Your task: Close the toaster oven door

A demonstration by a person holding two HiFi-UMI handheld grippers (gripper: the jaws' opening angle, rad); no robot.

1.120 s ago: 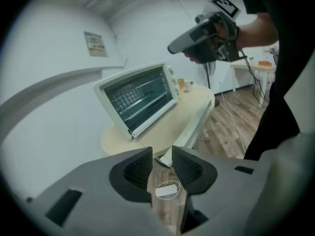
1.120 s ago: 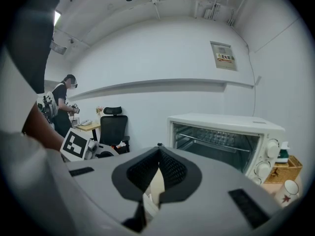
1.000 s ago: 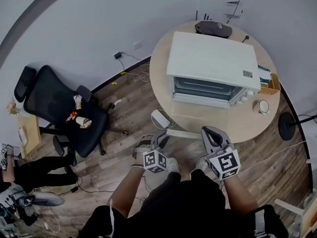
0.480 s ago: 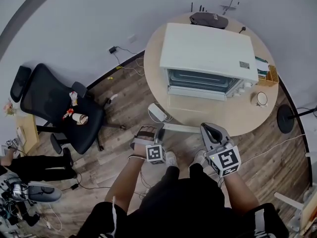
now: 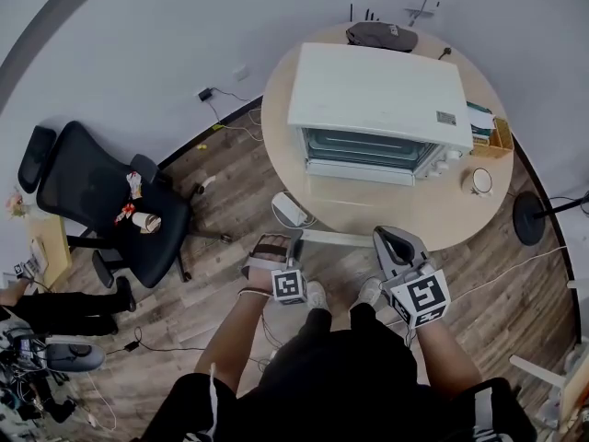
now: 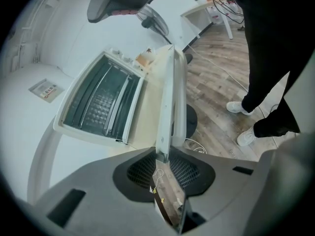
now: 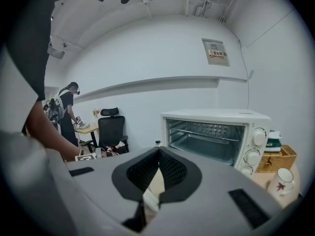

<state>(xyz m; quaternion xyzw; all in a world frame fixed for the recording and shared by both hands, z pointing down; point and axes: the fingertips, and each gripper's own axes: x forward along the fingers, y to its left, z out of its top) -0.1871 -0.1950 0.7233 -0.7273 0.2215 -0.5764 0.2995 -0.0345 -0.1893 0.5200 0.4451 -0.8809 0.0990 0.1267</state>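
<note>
A white toaster oven (image 5: 382,95) stands on the round table (image 5: 442,233), its door dropped flat toward me. The door's white front edge (image 5: 339,238) reaches the table's near rim. My left gripper (image 5: 283,244) hangs just off that edge's left end. In the left gripper view the oven (image 6: 101,100) is tipped sideways and the door edge (image 6: 166,97) runs straight ahead of the left gripper (image 6: 161,156), whose jaws are closing, a narrow slit apart with nothing between them. My right gripper (image 5: 394,242) is below the table rim, shut and empty (image 7: 158,151), facing the oven cavity (image 7: 216,136).
A mug (image 5: 479,181) and a wooden box (image 5: 497,141) sit right of the oven, and a black bag (image 5: 382,35) lies behind it. On the floor are a white device (image 5: 293,212), cables, a black office chair (image 5: 101,201) and a stand base (image 5: 529,219).
The left gripper has risen a little toward the door edge and turned. The right gripper has hardly moved. The oven sits higher and further left in the head view.
</note>
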